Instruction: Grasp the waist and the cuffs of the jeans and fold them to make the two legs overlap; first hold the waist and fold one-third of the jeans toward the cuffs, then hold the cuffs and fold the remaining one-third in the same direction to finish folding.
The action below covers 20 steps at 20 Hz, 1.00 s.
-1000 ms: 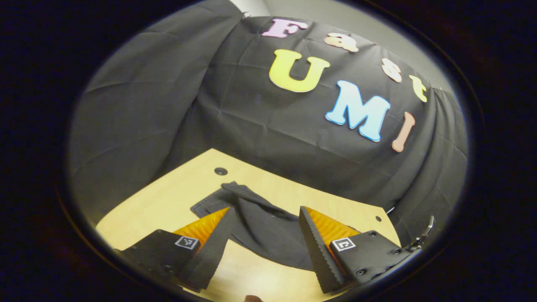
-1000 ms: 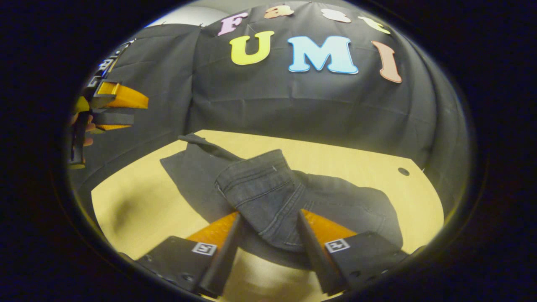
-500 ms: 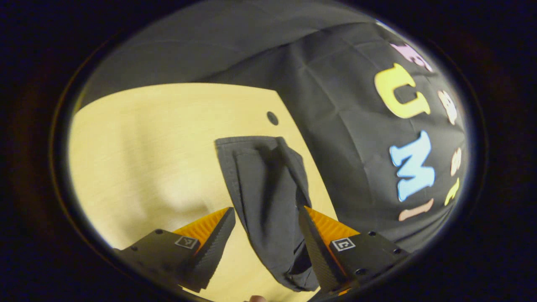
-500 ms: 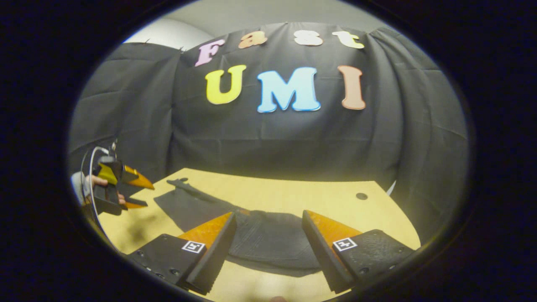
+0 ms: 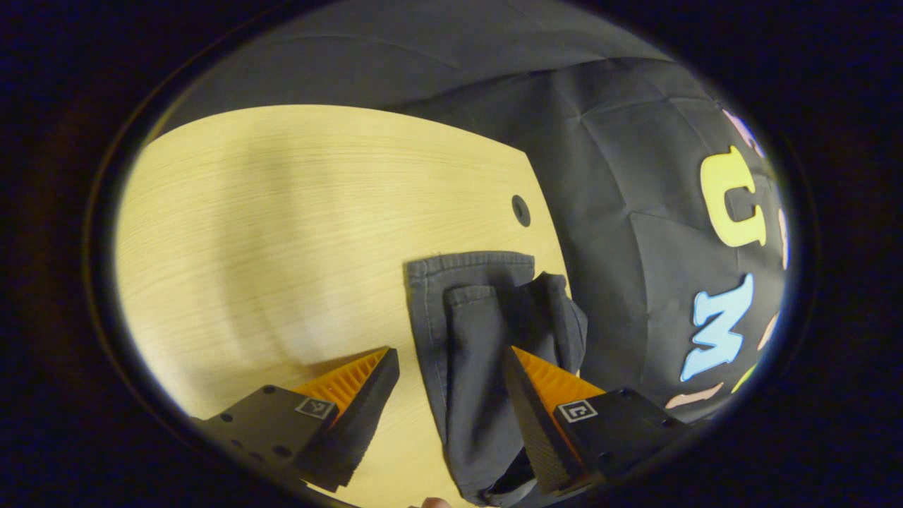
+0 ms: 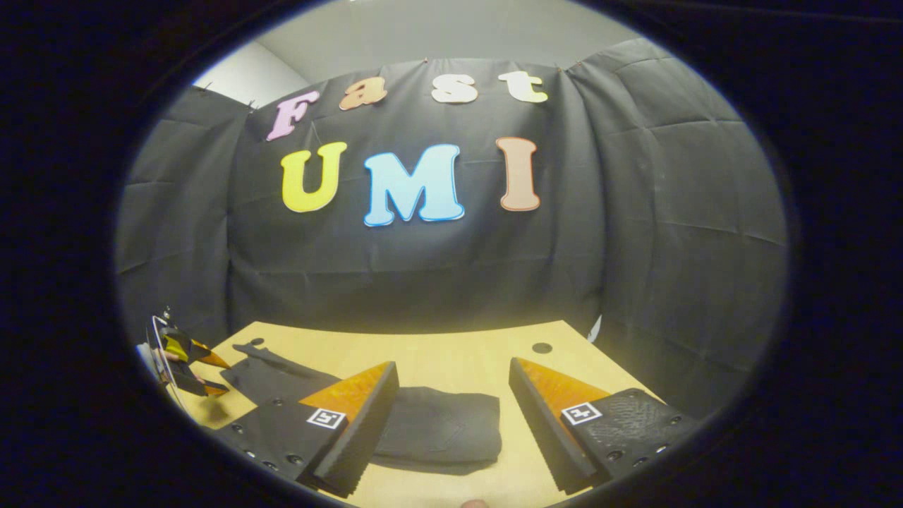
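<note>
Here, in the left gripper view, the left gripper (image 5: 448,395) is seen spread apart above the wooden table (image 5: 282,212), with the cuffs (image 5: 480,282) of the dark jeans (image 5: 473,367) lying between its fingers (nothing clamped). In the right gripper view, the right gripper (image 6: 451,416) is likewise held apart, the jeans (image 6: 437,427) lie folded on the table (image 6: 451,353), and the left gripper (image 6: 194,367) is seen far left.
</note>
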Motion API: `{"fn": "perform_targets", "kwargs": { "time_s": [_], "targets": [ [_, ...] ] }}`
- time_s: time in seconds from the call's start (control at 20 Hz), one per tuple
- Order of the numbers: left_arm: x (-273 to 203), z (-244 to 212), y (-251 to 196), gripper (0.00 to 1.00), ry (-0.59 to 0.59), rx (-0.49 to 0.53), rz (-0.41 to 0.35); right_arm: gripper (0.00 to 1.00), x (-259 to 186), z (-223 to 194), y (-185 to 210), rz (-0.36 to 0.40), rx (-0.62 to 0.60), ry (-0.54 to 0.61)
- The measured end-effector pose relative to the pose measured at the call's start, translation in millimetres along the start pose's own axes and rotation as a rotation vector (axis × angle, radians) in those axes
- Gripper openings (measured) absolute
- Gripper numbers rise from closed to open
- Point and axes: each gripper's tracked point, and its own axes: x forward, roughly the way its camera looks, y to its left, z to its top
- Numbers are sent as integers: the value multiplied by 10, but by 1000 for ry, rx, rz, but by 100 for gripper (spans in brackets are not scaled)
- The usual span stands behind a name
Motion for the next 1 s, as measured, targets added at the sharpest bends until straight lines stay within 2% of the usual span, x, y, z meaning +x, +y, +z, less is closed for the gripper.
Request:
{"fn": "perform_targets", "kwargs": {
  "time_s": [0.1, 0.15, 0.2, 0.3, 0.4, 0.45, 0.5, 0.55, 0.6, 0.65, 0.8, 1.0],
  "targets": [
    [107, 13, -63, 100, 21, -29, -27, 94, 18, -16, -21, -18, 7, 18],
    [149, 6, -108, 93, 34, -39, -48, 94, 36, -16, -35, -29, 15, 24],
    [206, -8, -156, 96, 45, -49, -70, 94, 55, 4, -38, -37, 23, 26],
    [292, -16, -254, 96, 61, -63, -113, 94, 93, 36, -69, -59, 38, 27],
    [416, -98, -222, 90, 78, -35, -105, 93, 135, 54, -104, -82, 48, 35],
    [457, -145, -174, 74, 92, 0, -86, 94, 131, 64, -125, -92, 55, 37],
    [498, -166, -166, 61, 97, 26, -82, 95, 136, 83, -130, -98, 62, 35],
    [504, -152, -171, 42, 93, 40, -83, 95, 123, 86, -141, -103, 67, 33],
    [534, -137, -128, 37, 92, 54, -66, 94, 114, 83, -143, -105, 68, 35],
    [518, -122, -141, 27, 85, 45, -66, 94, 97, 69, -152, -108, 66, 39],
    [470, -153, -199, 11, 89, 41, -94, 94, 73, 61, -171, -109, 51, 50],
    [14, -234, -684, 10, 45, 112, -205, 94, 27, 148, -245, -83, 18, 30]
  ]
}}
